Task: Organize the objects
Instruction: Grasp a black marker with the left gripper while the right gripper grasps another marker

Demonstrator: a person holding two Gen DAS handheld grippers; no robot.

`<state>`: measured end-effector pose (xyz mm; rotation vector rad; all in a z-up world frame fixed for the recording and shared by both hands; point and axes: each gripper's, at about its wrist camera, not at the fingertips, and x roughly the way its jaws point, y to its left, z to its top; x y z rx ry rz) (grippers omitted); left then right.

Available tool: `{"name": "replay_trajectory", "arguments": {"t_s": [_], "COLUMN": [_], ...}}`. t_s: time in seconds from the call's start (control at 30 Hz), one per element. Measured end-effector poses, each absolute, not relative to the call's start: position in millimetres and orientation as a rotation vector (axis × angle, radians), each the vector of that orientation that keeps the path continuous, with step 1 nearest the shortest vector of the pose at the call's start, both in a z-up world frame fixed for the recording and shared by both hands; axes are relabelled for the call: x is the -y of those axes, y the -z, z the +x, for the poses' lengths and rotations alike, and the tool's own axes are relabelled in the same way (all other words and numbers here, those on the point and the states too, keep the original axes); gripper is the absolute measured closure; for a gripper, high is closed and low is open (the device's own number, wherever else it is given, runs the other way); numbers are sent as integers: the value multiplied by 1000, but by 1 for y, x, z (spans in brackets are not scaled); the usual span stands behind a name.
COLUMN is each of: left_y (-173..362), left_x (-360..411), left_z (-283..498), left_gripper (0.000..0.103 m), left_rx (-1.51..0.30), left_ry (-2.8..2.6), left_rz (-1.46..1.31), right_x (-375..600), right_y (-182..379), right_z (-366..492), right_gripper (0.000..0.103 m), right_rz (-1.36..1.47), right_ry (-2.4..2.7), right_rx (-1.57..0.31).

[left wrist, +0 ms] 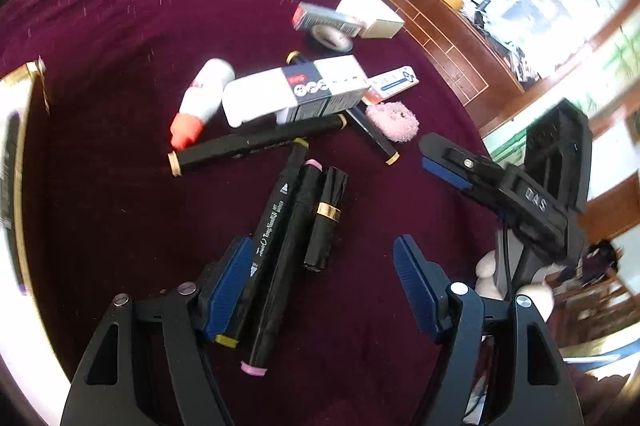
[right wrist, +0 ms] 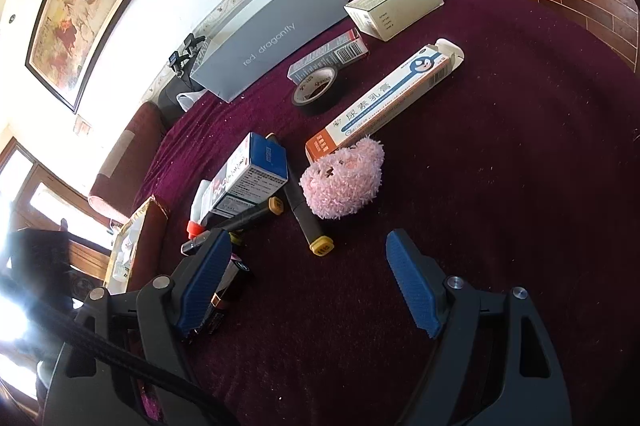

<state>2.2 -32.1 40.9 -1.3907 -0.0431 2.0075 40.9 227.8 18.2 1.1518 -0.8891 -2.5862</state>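
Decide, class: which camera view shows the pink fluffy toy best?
The right wrist view: the pink fluffy toy lies large, sharp and whole against the long ointment box. The left wrist view shows it only small, blurred and far off, beyond the markers.

Bright window glare, fisheye-bent edges, motion blur in the left wrist view.

Four markers (left wrist: 256,149); five boxes (left wrist: 316,89); one tape roll (right wrist: 314,87); one glue bottle (left wrist: 202,97).
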Motion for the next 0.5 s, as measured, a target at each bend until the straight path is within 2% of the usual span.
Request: {"name": "replay_trajectory", "arguments": {"t_s": [0.3,0.5], "left_y": [-26,-21], "left_x": [45,53], "left_z": [-6,-13], "left_gripper": [37,38], "left_rx": [-100,-72], "left_ry": [-2267,-2337], "left_rz": [-1373,-1398], "right_x": [-228,-222], "right_y": [-17,-15], "right_z": [43,41], "right_gripper": [23,23], "right_rz": [1149,1182], "right_ry": [2560,2556], "right_rx": [905,868]}}
